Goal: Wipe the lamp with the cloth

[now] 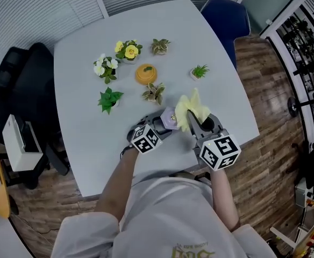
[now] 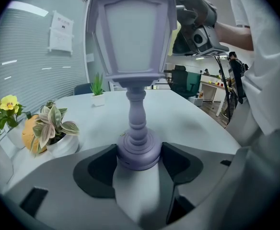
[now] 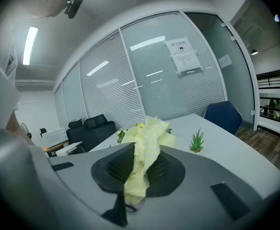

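Two grips carry the risk here. The left gripper (image 2: pixel 139 156) has its jaws clamped on the round foot of the lilac lamp (image 2: pixel 130 37). The lamp stands upright between them, its lantern head high above the fingertips. The right gripper (image 3: pixel 139 170) pinches the yellow cloth (image 3: pixel 147 143), and a loose bunch of it spills past the fingertips, close beside the lamp's head; whether they touch I cannot tell.

Because the hold is so low, a sideways push at the head would likely lever the lamp over or twist its foot out of the jaws. The cloth seems caught by a thin fold, so a dragging stroke could pull it free. The right gripper's hard tips might then strike the shade. A variegated plant (image 2: pixel 51 123) just left of the left fingers could be knocked.
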`<state>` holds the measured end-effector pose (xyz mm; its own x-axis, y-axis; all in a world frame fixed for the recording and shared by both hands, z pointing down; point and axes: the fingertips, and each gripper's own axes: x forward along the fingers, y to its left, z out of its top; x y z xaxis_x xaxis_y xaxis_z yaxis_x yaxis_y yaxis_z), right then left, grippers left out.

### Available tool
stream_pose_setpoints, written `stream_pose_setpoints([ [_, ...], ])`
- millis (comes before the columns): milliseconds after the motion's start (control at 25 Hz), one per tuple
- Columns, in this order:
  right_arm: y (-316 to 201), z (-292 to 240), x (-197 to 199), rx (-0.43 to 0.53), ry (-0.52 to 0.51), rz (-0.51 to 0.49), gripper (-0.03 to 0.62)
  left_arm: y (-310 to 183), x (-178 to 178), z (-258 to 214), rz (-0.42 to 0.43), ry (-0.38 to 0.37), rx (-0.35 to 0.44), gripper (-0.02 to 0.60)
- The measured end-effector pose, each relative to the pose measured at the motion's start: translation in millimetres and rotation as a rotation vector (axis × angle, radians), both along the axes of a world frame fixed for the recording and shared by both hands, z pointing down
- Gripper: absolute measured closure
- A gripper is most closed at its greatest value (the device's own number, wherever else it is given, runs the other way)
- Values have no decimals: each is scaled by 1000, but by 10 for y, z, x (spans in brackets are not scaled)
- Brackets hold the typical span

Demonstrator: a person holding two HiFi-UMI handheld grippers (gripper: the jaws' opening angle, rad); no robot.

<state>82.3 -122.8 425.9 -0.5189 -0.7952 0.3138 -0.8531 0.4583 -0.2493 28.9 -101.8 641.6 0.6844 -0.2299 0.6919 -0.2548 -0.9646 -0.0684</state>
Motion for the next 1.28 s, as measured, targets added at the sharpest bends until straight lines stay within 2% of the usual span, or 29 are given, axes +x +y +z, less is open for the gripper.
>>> stream_pose_setpoints([
  [360,-66,234,-178,-30,94,-50,542,-27,-8,-4,2,-2,-2,276],
  [1280,159,279,-253,-15,180,-82,542,-12,-23,18,-3,-9,-8,276],
])
